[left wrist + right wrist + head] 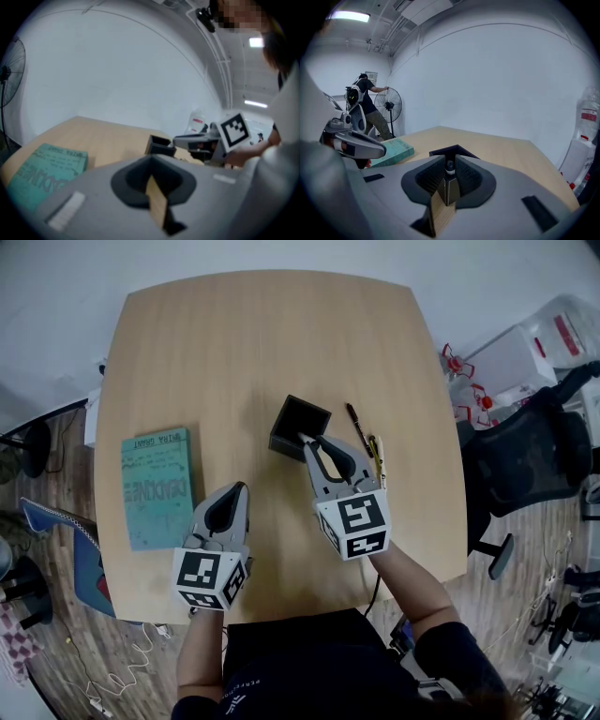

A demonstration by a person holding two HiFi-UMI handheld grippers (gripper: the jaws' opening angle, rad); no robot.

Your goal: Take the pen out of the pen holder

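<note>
Teal book (157, 486): big pale cover lettering, upside down to us, and we cannot read it surely. Cubes on left gripper (241, 487) and right gripper (305, 440): black-and-white square markers, no words. Bottle (197, 123): red label, illegible.

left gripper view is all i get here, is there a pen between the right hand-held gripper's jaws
Observer: Yes. In the right gripper view a pen's top stands between the jaws of the right hand-held gripper, at the edge of the pen holder nearest that gripper. I cannot tell whether the pads press on it.
Operator: any pens lying outside the holder
Observer: Two. In the head view a black pen and a yellow pen lie on the table just right of the holder, beside that gripper.
</note>
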